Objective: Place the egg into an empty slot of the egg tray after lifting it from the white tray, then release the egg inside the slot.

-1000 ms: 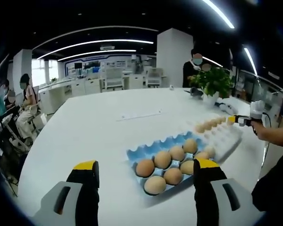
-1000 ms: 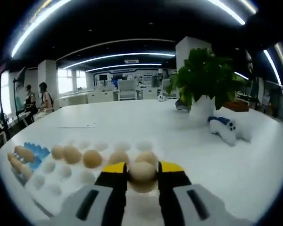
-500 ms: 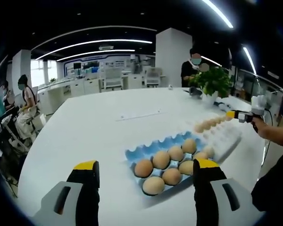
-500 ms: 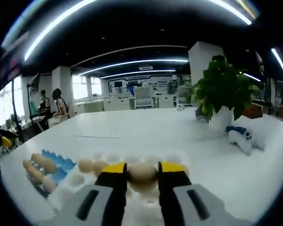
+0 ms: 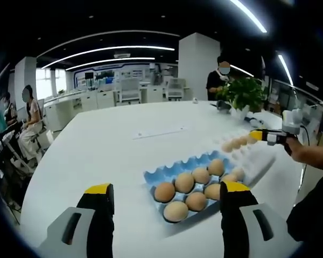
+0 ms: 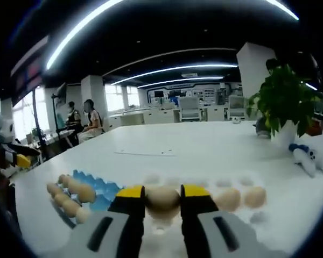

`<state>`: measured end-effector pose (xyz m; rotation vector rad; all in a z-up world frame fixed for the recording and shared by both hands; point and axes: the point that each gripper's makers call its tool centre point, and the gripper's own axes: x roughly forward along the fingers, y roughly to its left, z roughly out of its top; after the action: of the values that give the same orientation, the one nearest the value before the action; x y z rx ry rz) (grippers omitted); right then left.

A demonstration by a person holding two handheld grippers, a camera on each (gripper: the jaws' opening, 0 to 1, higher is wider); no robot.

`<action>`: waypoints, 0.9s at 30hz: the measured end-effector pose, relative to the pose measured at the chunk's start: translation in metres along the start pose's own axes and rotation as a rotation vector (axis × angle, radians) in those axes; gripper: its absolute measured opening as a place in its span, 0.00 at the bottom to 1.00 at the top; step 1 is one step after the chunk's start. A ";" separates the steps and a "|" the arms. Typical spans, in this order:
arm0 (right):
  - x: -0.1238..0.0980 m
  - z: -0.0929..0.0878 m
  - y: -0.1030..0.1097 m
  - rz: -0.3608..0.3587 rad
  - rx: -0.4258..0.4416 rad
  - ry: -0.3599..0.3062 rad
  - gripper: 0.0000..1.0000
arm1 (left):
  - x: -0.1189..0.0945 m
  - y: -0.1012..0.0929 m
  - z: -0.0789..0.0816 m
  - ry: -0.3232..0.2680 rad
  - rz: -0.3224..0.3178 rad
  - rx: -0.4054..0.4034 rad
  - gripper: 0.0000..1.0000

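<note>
A big office room with long ceiling lights holds a wide white table (image 5: 113, 145), and a potted plant (image 6: 282, 105) stands at its far side. On the table sit a blue egg tray (image 5: 196, 185) with brown eggs in it and a white tray (image 5: 253, 153) touching it. In the right gripper view, the right tongs (image 6: 162, 196) are squeezed on the egg (image 6: 162, 199), one yellow tip on each side of it. The egg hangs over the white tray (image 6: 204, 185), so it looks lifted but not yet moved across. The blue egg tray (image 6: 94, 188) lies to the left of the right tongs in that view, just past the white tray's edge. So the next move likely has to carry the egg leftward to a free blue slot. The egg's long side runs across, from one tip to the other. The left tongs (image 5: 162, 196) are spread wide with nothing between them, near the blue egg tray. In the left gripper view, the right tongs (image 5: 261, 135) show over the white tray.
</note>
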<state>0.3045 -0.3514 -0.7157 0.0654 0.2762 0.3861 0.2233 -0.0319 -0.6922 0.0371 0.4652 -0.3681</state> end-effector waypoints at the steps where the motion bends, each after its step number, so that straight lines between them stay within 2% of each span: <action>1: 0.002 -0.001 0.006 0.010 0.002 -0.001 0.25 | 0.000 0.000 0.000 0.000 -0.001 -0.001 0.82; 12: 0.025 -0.002 0.053 0.147 -0.032 0.025 0.25 | -0.002 0.001 0.004 -0.012 0.003 0.003 0.82; 27: 0.041 -0.018 0.086 0.240 -0.087 0.076 0.25 | -0.003 0.001 0.008 -0.018 0.007 0.001 0.81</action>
<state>0.3048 -0.2557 -0.7336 -0.0019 0.3270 0.6391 0.2245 -0.0310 -0.6838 0.0363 0.4471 -0.3618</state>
